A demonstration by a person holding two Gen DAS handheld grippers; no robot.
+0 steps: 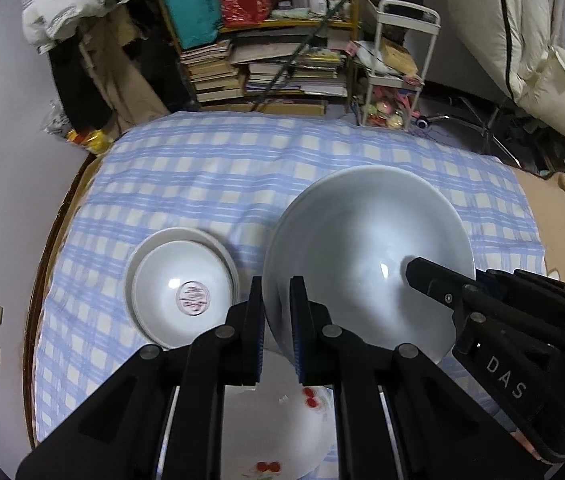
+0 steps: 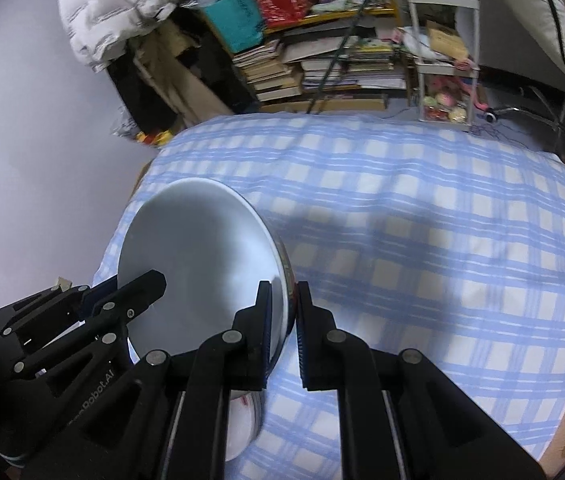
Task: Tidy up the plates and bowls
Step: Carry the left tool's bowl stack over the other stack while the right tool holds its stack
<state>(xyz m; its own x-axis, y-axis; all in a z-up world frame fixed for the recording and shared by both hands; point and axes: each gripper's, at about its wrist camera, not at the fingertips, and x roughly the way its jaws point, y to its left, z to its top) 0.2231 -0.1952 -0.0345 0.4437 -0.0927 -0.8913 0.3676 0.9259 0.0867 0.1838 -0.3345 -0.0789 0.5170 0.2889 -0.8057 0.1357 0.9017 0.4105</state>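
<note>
A large pale bowl is held above the table, gripped from both sides. My left gripper is shut on its left rim. My right gripper is shut on its right rim; the bowl also shows in the right wrist view. The right gripper also appears in the left wrist view. Two nested small white bowls with a red mark inside sit on the cloth to the left. A white plate with cherry prints lies under the held bowl near the front edge.
The table has a blue-and-white checked cloth. Behind it stand stacked books on a shelf and a small white cart. A wall is on the left.
</note>
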